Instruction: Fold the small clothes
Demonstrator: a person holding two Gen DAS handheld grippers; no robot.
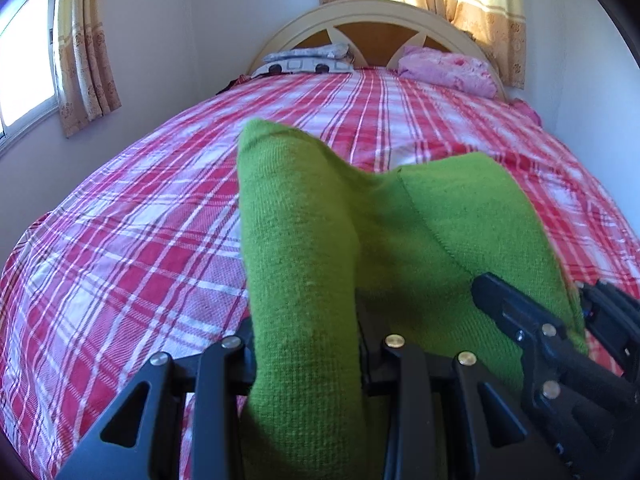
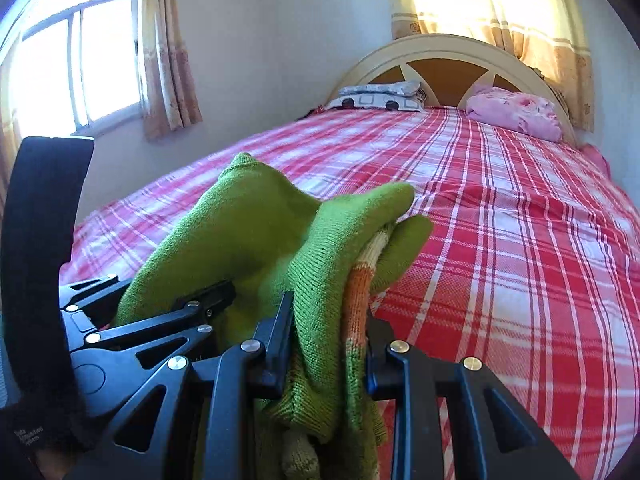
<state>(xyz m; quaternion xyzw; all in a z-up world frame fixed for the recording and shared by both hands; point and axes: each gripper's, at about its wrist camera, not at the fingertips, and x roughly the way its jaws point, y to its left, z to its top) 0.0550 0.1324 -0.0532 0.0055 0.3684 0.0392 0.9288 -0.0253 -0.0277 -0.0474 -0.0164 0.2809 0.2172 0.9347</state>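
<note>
Because I want the green knit garment (image 1: 304, 240) off the bed while I line up its edges, I hold it in both grippers, raised above the near end of the red plaid bedspread (image 1: 120, 220). My left gripper (image 1: 306, 356) is clenched on a thick band of the knit, which stands up between its fingers. My right gripper (image 2: 328, 344) is likewise clamped on a bunched edge, where I see orange and cream stripes tucked inside the green. The two tools sit close side by side, each showing in the other's camera, so the cloth between them is gathered and not stretched; I judge this keeps the layers together for a fold, though which fold I cannot tell. The far end of the bed holds a grey patterned pillow (image 2: 376, 94) at left and a pink bundle (image 2: 516, 114) at right, under the cream headboard (image 2: 448, 50), well apart from my work.
</note>
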